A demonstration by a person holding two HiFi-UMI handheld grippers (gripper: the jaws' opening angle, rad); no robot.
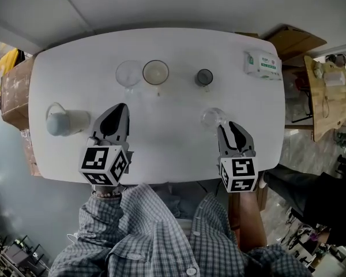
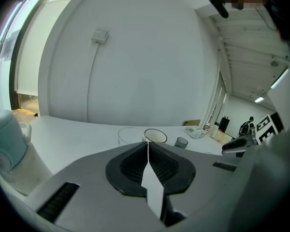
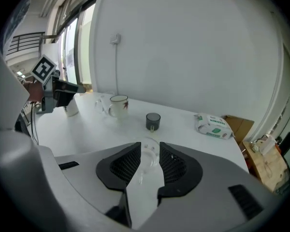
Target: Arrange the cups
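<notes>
Three cups stand in a row at the back of the white table (image 1: 75,56): a clear glass cup (image 1: 128,74), a white mug (image 1: 155,72) and a small dark cup (image 1: 204,77). In the left gripper view the same white mug (image 2: 155,136) and dark cup (image 2: 181,141) show beyond the jaws. A second clear glass cup (image 1: 213,118) stands nearer, and my right gripper (image 1: 226,126) is shut on its near side. The right gripper view shows this glass (image 3: 150,153) between the pads (image 3: 128,163). My left gripper (image 1: 117,115) hovers over the front left of the table, shut and holding nothing.
A pale jug (image 1: 65,122) lies on its side at the table's left, close to the left gripper. A tissue pack (image 1: 263,64) rests at the back right corner. Cardboard boxes (image 1: 14,91) stand off the left edge, wooden furniture (image 1: 328,97) off the right.
</notes>
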